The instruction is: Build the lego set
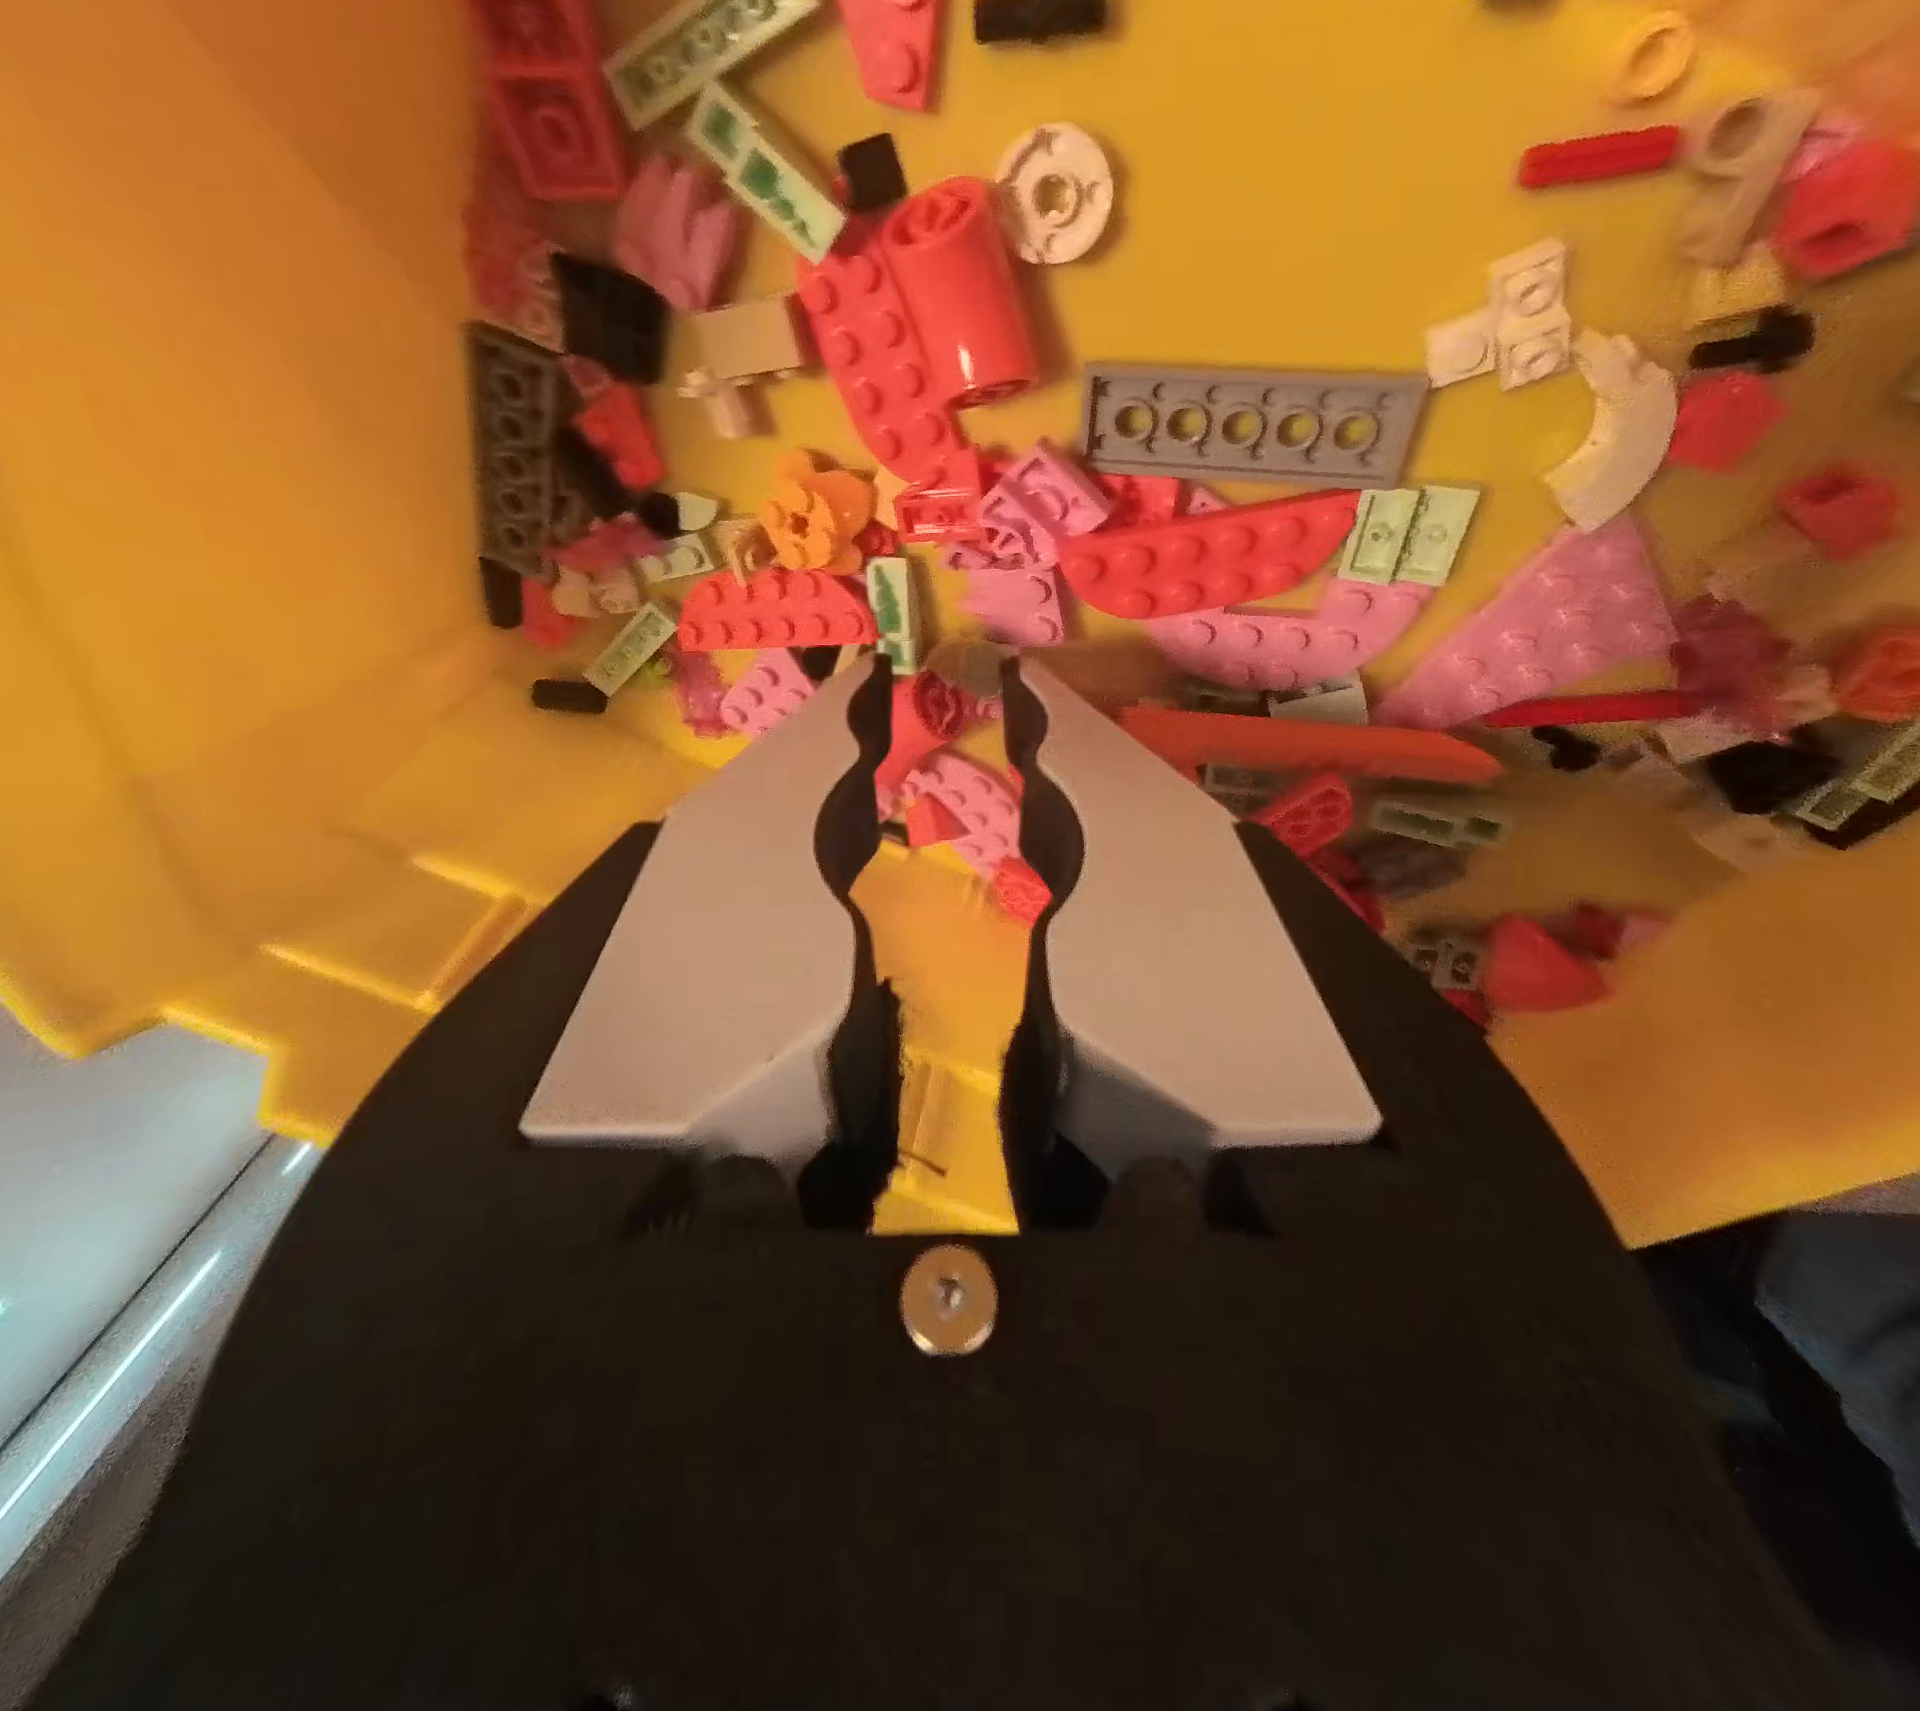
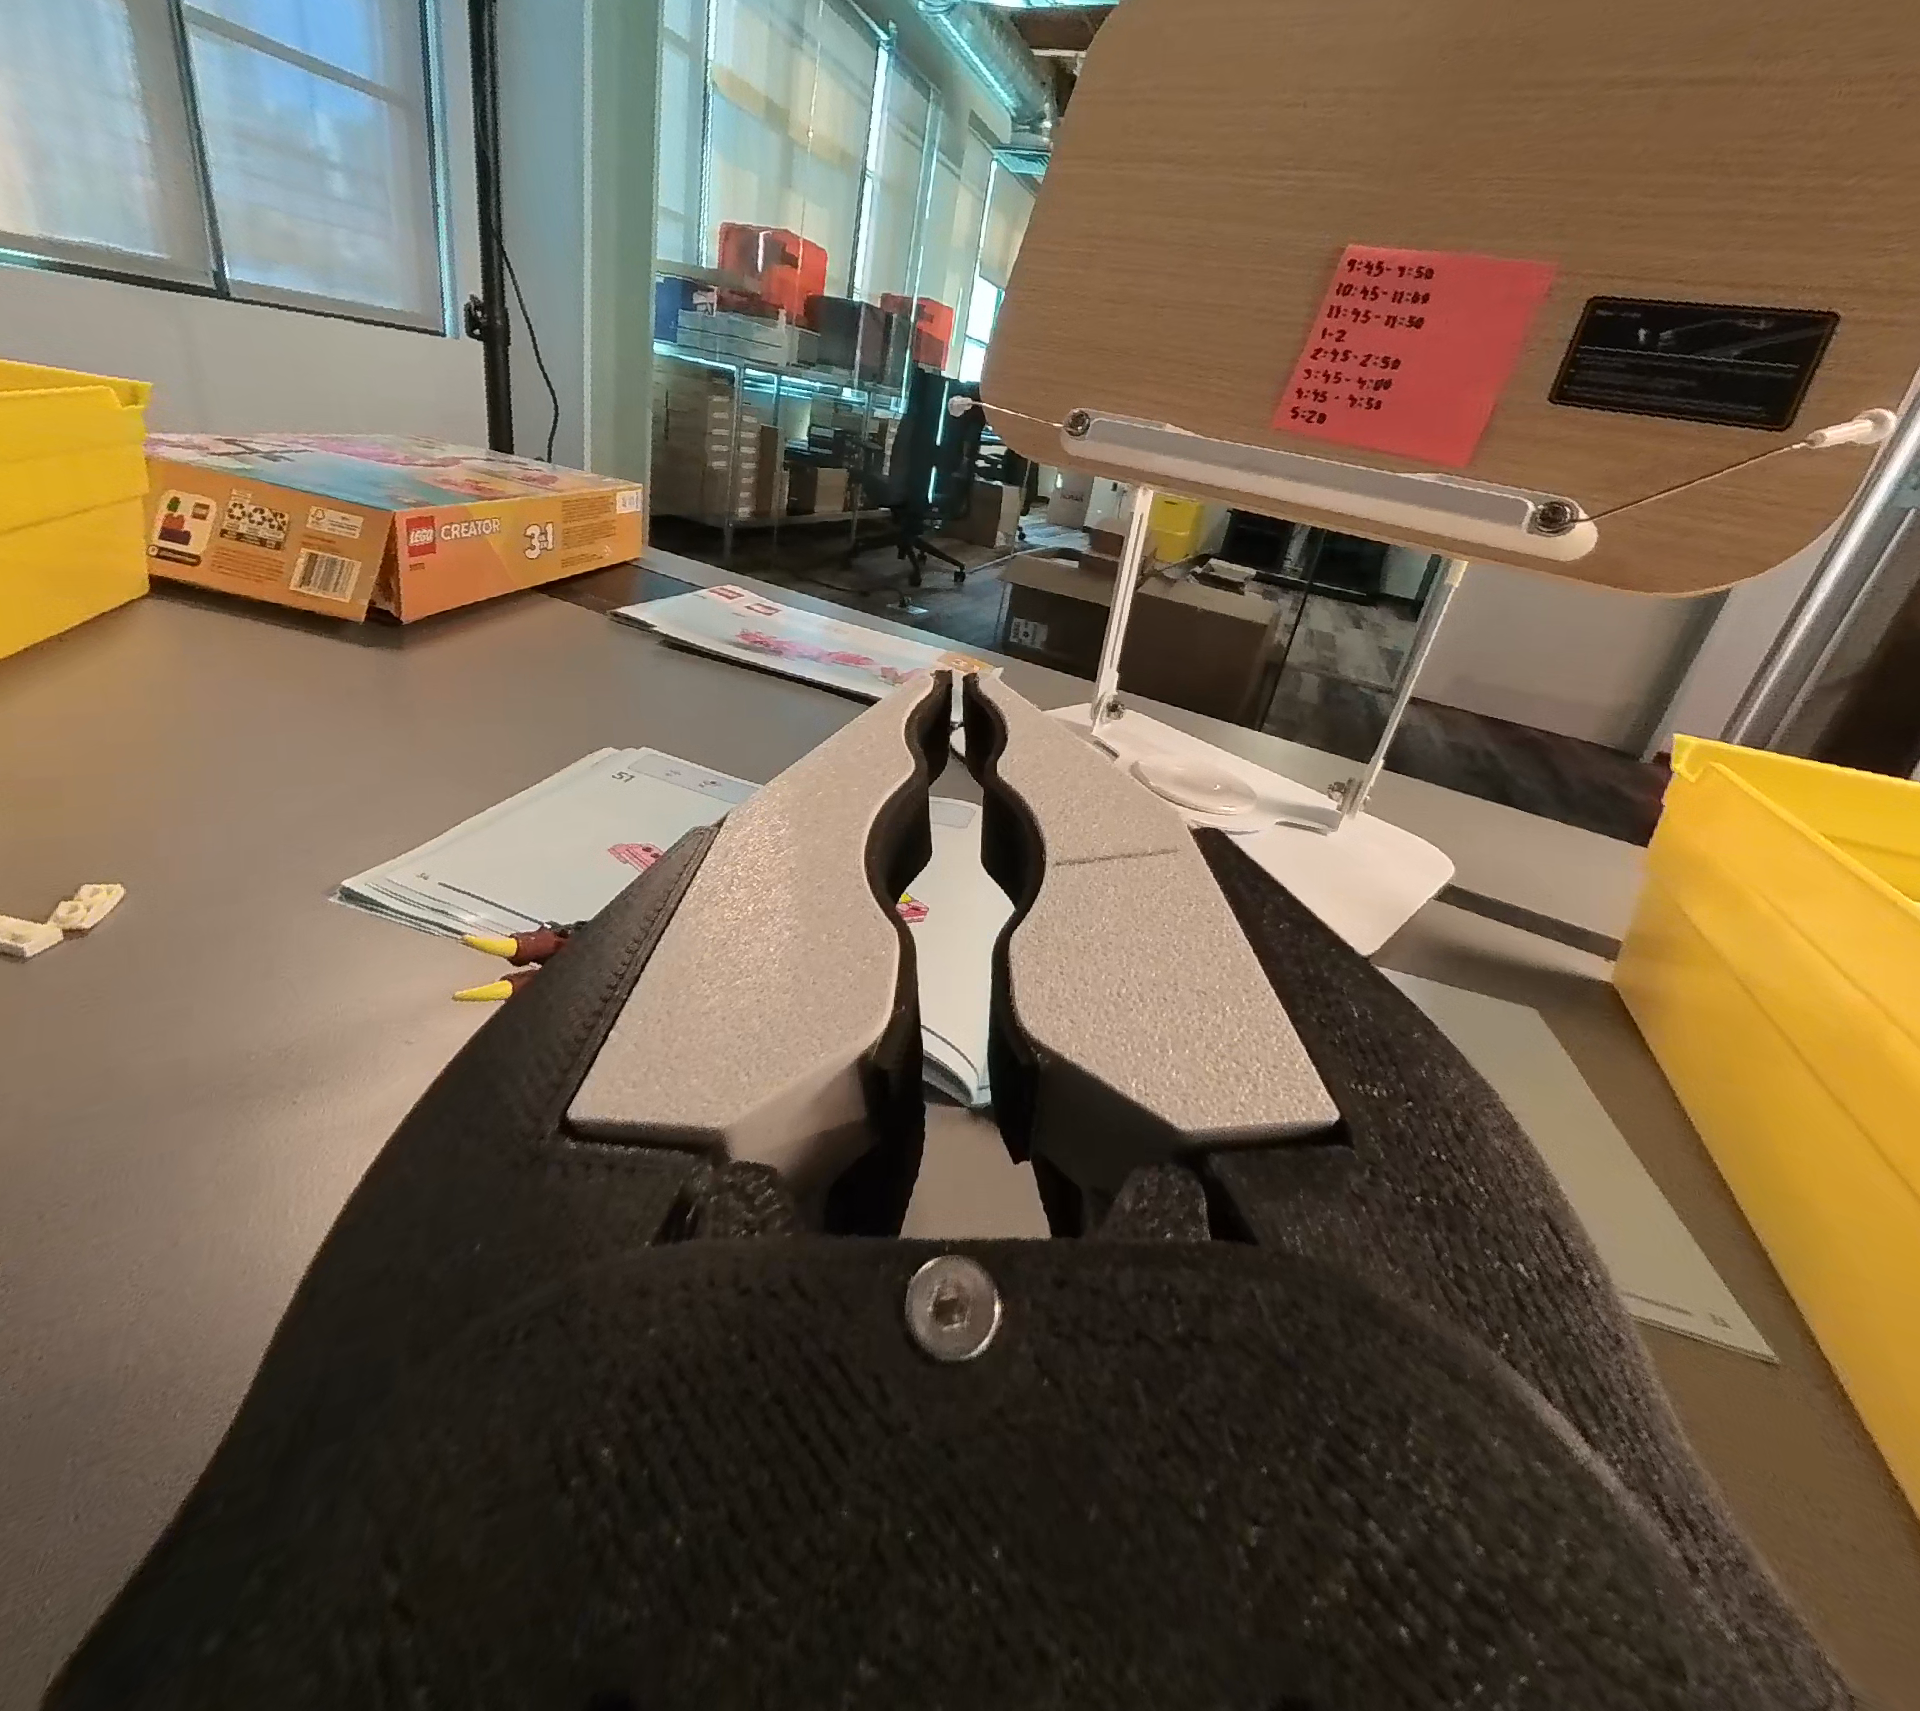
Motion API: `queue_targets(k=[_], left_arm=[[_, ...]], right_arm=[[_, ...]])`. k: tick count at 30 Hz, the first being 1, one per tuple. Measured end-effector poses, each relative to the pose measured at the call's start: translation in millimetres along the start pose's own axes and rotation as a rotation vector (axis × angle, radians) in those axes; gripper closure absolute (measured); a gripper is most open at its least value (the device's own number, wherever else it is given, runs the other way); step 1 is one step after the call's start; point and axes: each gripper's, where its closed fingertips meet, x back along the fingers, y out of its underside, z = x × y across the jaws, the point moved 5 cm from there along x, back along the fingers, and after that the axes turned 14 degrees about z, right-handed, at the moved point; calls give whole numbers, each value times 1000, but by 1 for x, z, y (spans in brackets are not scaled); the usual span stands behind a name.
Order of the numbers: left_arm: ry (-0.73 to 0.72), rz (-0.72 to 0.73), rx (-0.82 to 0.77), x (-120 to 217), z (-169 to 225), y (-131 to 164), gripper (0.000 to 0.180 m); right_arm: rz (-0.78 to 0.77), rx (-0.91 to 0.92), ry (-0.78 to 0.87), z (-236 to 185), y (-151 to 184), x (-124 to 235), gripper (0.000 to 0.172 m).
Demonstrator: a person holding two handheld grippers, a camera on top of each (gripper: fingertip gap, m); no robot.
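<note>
Only the left wrist view looked into the yellow bin (image 1: 260, 414). There the left gripper (image 1: 940, 674) stood narrowly parted over the brick pile, a small red round piece (image 1: 940, 705) between its tips (contact too blurred to judge). Beyond lay a grey holed plate (image 1: 1247, 425).

The right wrist view alone showed the table (image 2: 260, 830). The right gripper (image 2: 957, 676) was nearly closed on a thin white piece (image 2: 954, 690) above an open booklet (image 2: 540, 840). A toy box (image 2: 416, 539) sat upper left.

Each tool (image 1: 940, 674) (image 2: 958, 679): black textured body; grey wedge fingers; wavy black pads; one silver screw.
</note>
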Motion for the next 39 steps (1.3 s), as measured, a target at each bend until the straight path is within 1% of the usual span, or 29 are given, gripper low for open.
queue_targets(k=[3, 4, 7, 10, 15, 17, 18, 20, 21, 24, 27, 29, 34, 36, 39], left_arm=[[51, 31, 36, 5, 3, -2, 161], [72, 36, 53, 6, 4, -2, 164], [72, 22, 66, 6, 0, 1, 176], [112, 23, 79, 3, 2, 4, 180], [133, 41, 79, -2, 6, 4, 180], [256, 91, 135, 3, 17, -2, 174], [261, 105, 154, 4, 16, -4, 174], [165, 108, 107, 5, 3, -3, 177], [147, 111, 93, 6, -1, -3, 177], [187, 116, 15, 6, -1, -3, 176], [189, 85, -165, 1, -3, 3, 179], [196, 79, -222, -2, -3, 5, 179], [251, 96, -244, -4, -3, 7, 174], [257, 90, -248, -5, -5, 9, 168], [258, 89, -265, -5, -6, 11, 166]], right_arm=[[-2, -1, -3, -1, 0, 0, 171], [-2, -1, -4, -1, 0, 0, 171], [-3, -1, -5, -1, 0, -1, 171], [-4, 0, -8, -1, 1, -1, 171], [-6, 1, -13, -2, 1, -1, 171], [-6, 1, -14, -2, 1, -1, 171], [-6, 0, -15, -2, 1, -1, 171], [-6, -1, -16, -3, 1, -1, 171], [-7, -1, -17, -3, 1, -1, 171], [-7, -2, -21, -3, 1, -1, 171], [-8, -2, -23, -4, 1, -1, 171], [-8, -3, -24, -4, 1, -1, 171], [-9, -3, -27, -4, 1, -2, 171], [-9, -4, -28, -4, 1, -2, 171], [-10, -4, -31, -5, 1, -2, 171]])
